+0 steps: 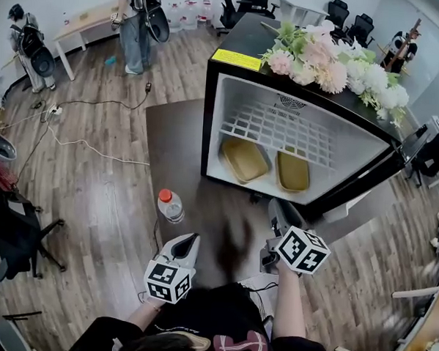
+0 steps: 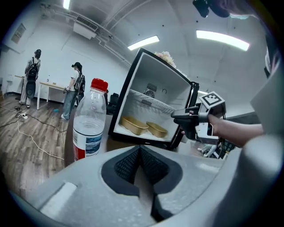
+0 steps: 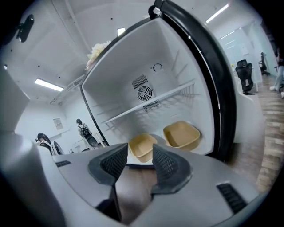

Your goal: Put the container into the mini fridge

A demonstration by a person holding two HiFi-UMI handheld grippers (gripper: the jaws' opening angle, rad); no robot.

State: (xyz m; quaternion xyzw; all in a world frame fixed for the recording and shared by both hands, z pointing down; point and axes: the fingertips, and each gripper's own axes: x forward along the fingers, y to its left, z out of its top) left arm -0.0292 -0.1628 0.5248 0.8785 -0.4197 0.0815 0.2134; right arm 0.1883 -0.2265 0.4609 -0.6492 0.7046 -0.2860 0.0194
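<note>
The black mini fridge point(image 1: 223, 82) stands open on the floor ahead, white inside, with a wire shelf. Two tan containers point(image 1: 244, 159) point(image 1: 293, 171) lie side by side on its bottom. They also show as the left container point(image 3: 142, 147) and the right container point(image 3: 181, 134) in the right gripper view. My right gripper point(image 1: 276, 207) hangs just in front of the fridge, jaws apart with nothing between them point(image 3: 140, 162). My left gripper point(image 1: 188, 241) is lower left, its pads point(image 2: 128, 162) meeting, empty. A clear water bottle point(image 1: 171, 205) with a red cap stands just ahead of it.
Pink and white flowers point(image 1: 335, 63) lie on top of the fridge. The fridge door point(image 1: 416, 141) swings out to the right. A dark mat point(image 1: 173, 143) lies under the fridge. Cables point(image 1: 89, 148) trail across the wooden floor at left. People point(image 1: 139, 20) stand by a far table.
</note>
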